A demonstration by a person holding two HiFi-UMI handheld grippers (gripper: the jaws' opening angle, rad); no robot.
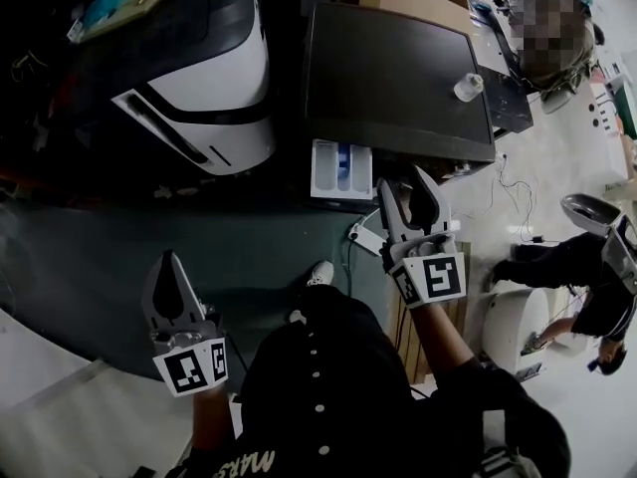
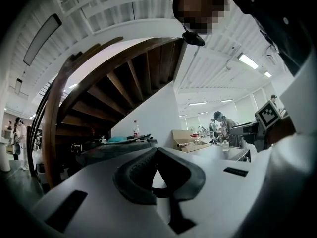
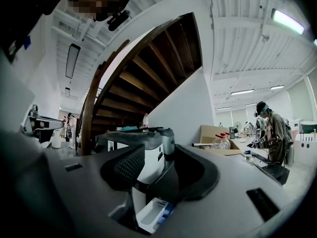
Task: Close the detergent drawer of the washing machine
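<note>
The dark-topped washing machine (image 1: 398, 78) stands ahead of me. Its white detergent drawer (image 1: 341, 170), with a blue insert, sticks out of the front at the left corner. My right gripper (image 1: 405, 179) is open and empty, pointing at the machine's front just right of the drawer. In the right gripper view the drawer (image 3: 151, 214) shows low between the spread jaws of the right gripper (image 3: 159, 151). My left gripper (image 1: 169, 261) hangs well to the left over the dark floor, its tips together with nothing in them; the left gripper (image 2: 157, 152) view shows the same.
A white and black appliance (image 1: 199, 88) stands left of the washing machine. A small bottle (image 1: 468, 88) sits on the machine's top. A power strip (image 1: 368, 237) and cables lie on the floor below the drawer. Another person (image 1: 587, 287) is at the right.
</note>
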